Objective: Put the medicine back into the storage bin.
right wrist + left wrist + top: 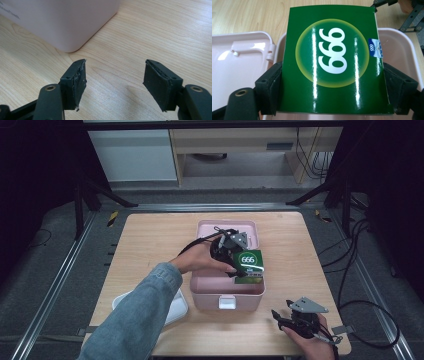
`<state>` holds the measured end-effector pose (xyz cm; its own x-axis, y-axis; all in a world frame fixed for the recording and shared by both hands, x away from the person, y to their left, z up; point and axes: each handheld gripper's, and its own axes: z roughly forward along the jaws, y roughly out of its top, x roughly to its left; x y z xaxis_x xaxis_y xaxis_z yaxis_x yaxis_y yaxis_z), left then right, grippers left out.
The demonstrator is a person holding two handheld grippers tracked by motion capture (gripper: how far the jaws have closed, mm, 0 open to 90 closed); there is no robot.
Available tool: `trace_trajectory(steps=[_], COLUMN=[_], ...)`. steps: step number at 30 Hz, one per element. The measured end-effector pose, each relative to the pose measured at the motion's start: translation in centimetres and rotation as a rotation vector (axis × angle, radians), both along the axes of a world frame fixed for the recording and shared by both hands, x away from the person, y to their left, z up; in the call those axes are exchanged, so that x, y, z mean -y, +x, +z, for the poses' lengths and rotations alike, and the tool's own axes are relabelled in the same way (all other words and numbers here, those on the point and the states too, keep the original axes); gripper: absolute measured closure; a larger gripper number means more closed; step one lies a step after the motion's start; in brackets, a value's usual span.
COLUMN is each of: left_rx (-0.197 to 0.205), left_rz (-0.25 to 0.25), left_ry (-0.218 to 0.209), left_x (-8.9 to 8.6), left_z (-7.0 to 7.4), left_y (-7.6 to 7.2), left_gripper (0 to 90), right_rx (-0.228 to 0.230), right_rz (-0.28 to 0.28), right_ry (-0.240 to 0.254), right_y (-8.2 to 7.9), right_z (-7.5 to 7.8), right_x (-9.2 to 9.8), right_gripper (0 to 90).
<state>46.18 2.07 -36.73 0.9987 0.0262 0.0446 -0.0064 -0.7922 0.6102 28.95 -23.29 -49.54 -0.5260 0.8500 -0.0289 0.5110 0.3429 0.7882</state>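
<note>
A green carton marked "666" (pixel 332 60) is held over the open pink storage box (pixel 227 292) at the middle of the wooden table (pixel 150 240), pinched by its two side edges between the pads of the left gripper (pixel 231 254). The greatest risk is judged to lie in the fit: the carton could catch on the box's rim and be wedged askew or tipped out onto the table if it is lowered off-centre or tilted. Its glossy faces may also slide in the pads, since only the narrow edges are gripped, and a small blue-and-white seal (pixel 375 48) on its right edge could be scuffed against the wall. The box's hinged lid (pixel 239 67) lies open at the far side and could be knocked by the arm. How much room is left inside the box cannot be told, as the interior is largely hidden by the carton. The right gripper (pixel 115 85) is rested low over the near right corner of the table, just beside the box's rounded corner, its jaws spread apart with nothing between them. A white tray (pixel 177 309) sits at the near left, partly covered by a denim sleeve (pixel 135 320).
</note>
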Motion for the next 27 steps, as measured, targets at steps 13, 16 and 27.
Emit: trace_trajectory(steps=[13,16,27], left_rx=[-0.024,-0.031,-0.049], left_rz=[-0.008,-0.008,-0.009], left_ry=[0.012,0.003,0.014], left_x=[0.3,0.2,0.3], left_z=[-2.2,-2.4,-3.8], left_y=[0.1,0.3,0.5], left_gripper=[16.5,16.5,16.4], right_rx=[-0.002,-0.001,0.0], right_rz=[-0.002,-0.003,-0.003], right_ry=[0.001,0.002,0.002], right_y=[0.0,0.0,-0.1], right_z=[0.1,0.1,0.1], right_x=[0.1,0.1,0.1], right_gripper=[34.5,34.6,34.6])
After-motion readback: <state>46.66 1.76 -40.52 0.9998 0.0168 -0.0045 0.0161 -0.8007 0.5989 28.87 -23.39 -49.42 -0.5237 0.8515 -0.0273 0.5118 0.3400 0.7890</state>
